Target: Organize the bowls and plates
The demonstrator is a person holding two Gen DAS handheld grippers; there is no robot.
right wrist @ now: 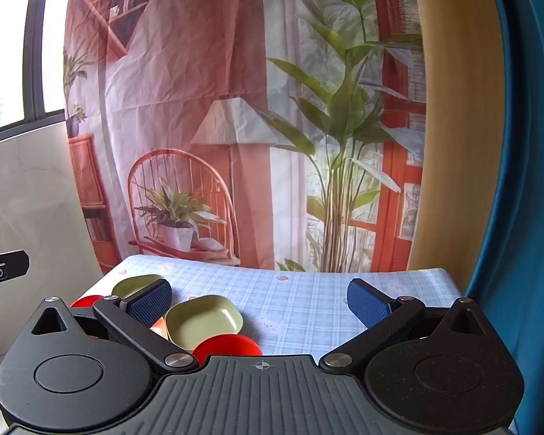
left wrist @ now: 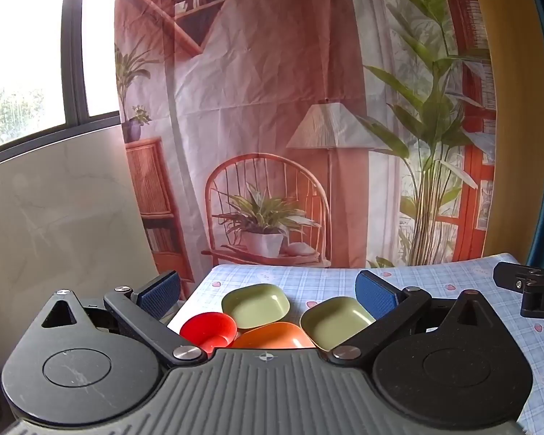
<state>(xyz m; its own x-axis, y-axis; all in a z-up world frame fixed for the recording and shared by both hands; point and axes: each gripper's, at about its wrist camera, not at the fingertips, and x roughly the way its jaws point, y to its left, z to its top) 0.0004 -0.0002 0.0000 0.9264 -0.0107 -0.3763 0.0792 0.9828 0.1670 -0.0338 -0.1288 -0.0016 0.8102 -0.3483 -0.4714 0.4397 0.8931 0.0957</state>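
We saw both the left gripper point(left wrist: 268, 293) and right gripper point(right wrist: 259, 301) spread wide, grasping nothing, above a blue checked tablecloth point(right wrist: 301, 290) where green, orange and red bowls point(left wrist: 255, 306) clustered before a printed backdrop point(left wrist: 272, 108).

Printed backdrop point(left wrist: 272, 127), bright window point(left wrist: 36, 54)

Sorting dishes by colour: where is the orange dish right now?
In the left wrist view, the orange dish sits nearest the camera, between the red bowl and a green dish.
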